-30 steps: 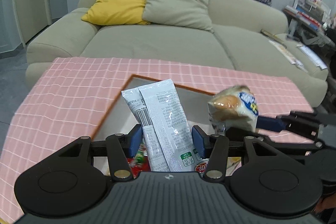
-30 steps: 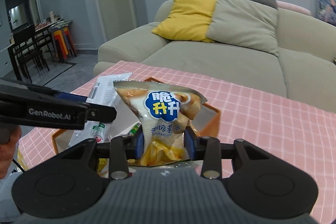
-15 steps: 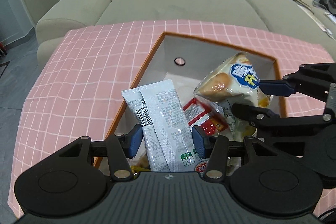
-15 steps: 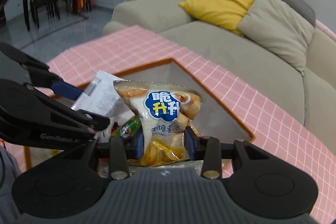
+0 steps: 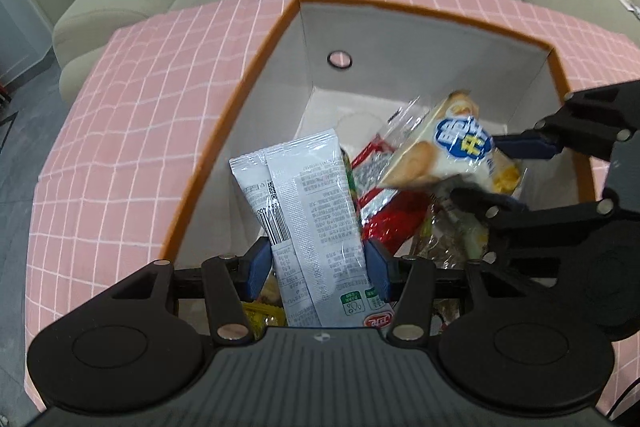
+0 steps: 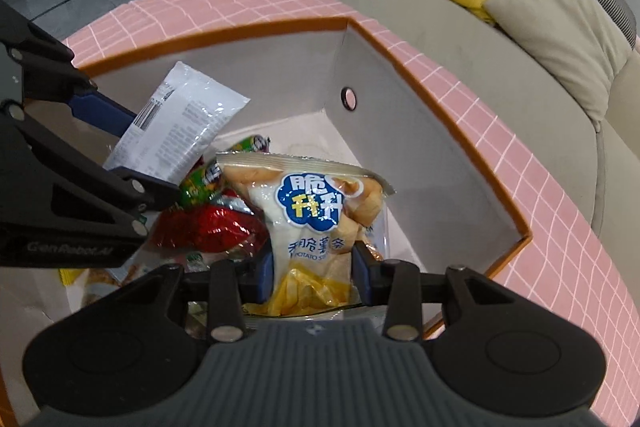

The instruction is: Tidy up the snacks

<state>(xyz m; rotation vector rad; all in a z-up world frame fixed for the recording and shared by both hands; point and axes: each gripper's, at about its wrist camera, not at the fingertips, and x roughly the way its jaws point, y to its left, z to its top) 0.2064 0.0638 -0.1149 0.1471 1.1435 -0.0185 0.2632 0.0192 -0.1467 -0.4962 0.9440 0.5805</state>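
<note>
- Our left gripper (image 5: pixel 316 267) pinches a white packet (image 5: pixel 304 211), held upright over the near end of the box (image 5: pixel 420 67).
- Our right gripper (image 6: pixel 313 277) pinches a potato stick bag (image 6: pixel 312 223) over the box's other snacks.
- The box sits on a pink checked cloth (image 5: pixel 132 131).
</note>
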